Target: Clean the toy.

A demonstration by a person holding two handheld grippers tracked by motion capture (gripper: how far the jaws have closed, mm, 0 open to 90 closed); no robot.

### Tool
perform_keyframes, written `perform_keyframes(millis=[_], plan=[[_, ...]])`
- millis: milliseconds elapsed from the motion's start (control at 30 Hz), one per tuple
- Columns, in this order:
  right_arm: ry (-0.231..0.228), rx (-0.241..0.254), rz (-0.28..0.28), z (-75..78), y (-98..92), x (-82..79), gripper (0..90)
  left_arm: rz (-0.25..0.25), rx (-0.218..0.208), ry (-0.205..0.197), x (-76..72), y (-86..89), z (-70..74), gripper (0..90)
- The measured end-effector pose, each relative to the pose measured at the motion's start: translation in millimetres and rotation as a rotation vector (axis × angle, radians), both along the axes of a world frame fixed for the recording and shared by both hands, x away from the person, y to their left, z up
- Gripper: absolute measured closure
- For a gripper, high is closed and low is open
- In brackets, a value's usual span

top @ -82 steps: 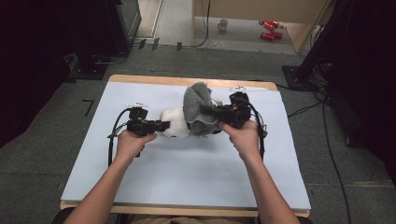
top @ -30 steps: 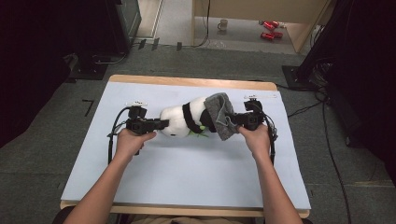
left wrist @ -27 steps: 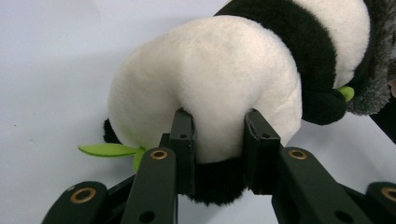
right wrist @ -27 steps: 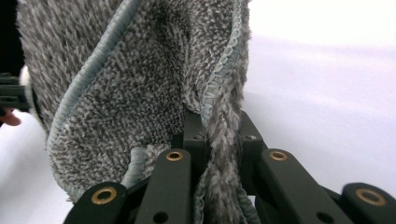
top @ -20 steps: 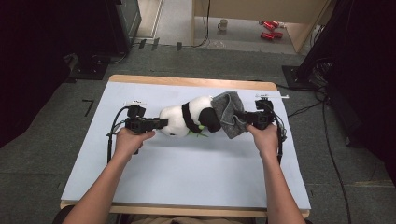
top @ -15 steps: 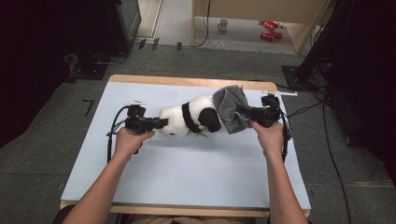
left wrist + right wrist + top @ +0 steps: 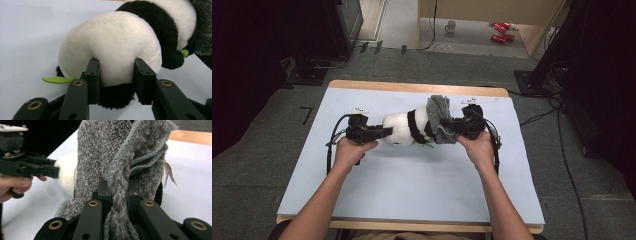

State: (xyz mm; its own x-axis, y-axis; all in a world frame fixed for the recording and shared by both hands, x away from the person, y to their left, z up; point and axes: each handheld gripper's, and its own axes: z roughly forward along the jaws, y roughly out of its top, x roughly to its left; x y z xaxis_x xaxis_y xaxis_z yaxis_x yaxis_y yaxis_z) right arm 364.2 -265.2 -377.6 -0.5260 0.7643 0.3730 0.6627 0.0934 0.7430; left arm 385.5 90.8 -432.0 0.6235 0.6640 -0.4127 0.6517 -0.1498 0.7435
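A black-and-white plush panda (image 7: pixel 402 128) lies on its side mid-table. My left gripper (image 7: pixel 384 132) holds its white rear end; in the left gripper view the panda (image 7: pixel 112 42) bulges around the pads of the left gripper (image 7: pixel 115 77), whose jaws have just been opening with the plush still pinched between them. A grey towel (image 7: pixel 439 118) hangs bunched against the panda's other end. My right gripper (image 7: pixel 453 128) is shut on it; the right gripper view shows a fold of the towel (image 7: pixel 112 150) clamped in the right gripper (image 7: pixel 119 192), with the left gripper (image 7: pixel 30 168) beyond.
The table (image 7: pixel 412 190) is covered by a pale blue sheet with a wooden rim at the back. Two small white labels (image 7: pixel 479 101) lie near the far edge. Cables (image 7: pixel 562 145) run across the floor on the right.
The right hand, which had drawn the towel off to the right, has come back left, bringing the towel up against the panda. The left hand has stayed in place.
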Motion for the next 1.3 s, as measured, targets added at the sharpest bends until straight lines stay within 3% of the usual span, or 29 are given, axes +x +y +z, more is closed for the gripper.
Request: perform_keyframes(millis=[167, 267, 333, 600, 733, 933, 1000, 1133, 1200, 1300], plan=[[0.003, 0.02, -0.029, -4.6, -6.3, 4.4, 79.9, -0.023, 0.003, -0.053, -4.4, 0.6, 1.5, 49.2], [0.003, 0.02, -0.039, -6.5, -6.9, 6.4, 79.9, -0.074, 0.047, -0.14, -11.6, 1.7, 2.0, 42.3], [0.003, 0.021, -0.041, -6.6, -7.4, 7.5, 79.8, -0.093, 0.06, -0.167, -15.1, 3.4, 1.7, 39.7], [0.005, 0.027, -0.051, -6.8, -10.3, 12.8, 79.7, -0.091, 0.063, -0.184, -18.7, 10.5, -9.7, 35.8], [0.012, 0.036, -0.057, -7.8, -11.9, 15.3, 79.6, -0.078, 0.083, -0.224, -12.5, 2.3, -22.9, 33.5], [0.015, 0.039, -0.073, -10.2, -15.7, 17.9, 79.6, -0.067, 0.055, -0.288, -4.6, -6.7, -30.8, 27.6], [0.016, 0.045, -0.075, -11.1, -16.7, 18.2, 79.5, -0.048, 0.054, -0.284, -5.9, -10.1, -30.0, 32.9], [0.012, 0.068, -0.077, -6.0, -19.4, 16.9, 79.5, -0.009, 0.063, -0.24, -8.1, -13.2, -23.6, 57.6], [0.004, 0.076, -0.08, -1.8, -20.9, 15.3, 79.5, 0.004, 0.072, -0.207, -8.0, -13.7, -20.2, 62.6], [-0.027, 0.112, -0.08, 11.5, -24.5, 10.6, 79.4, 0.002, 0.044, -0.153, -7.3, -12.7, -14.8, 68.0]])
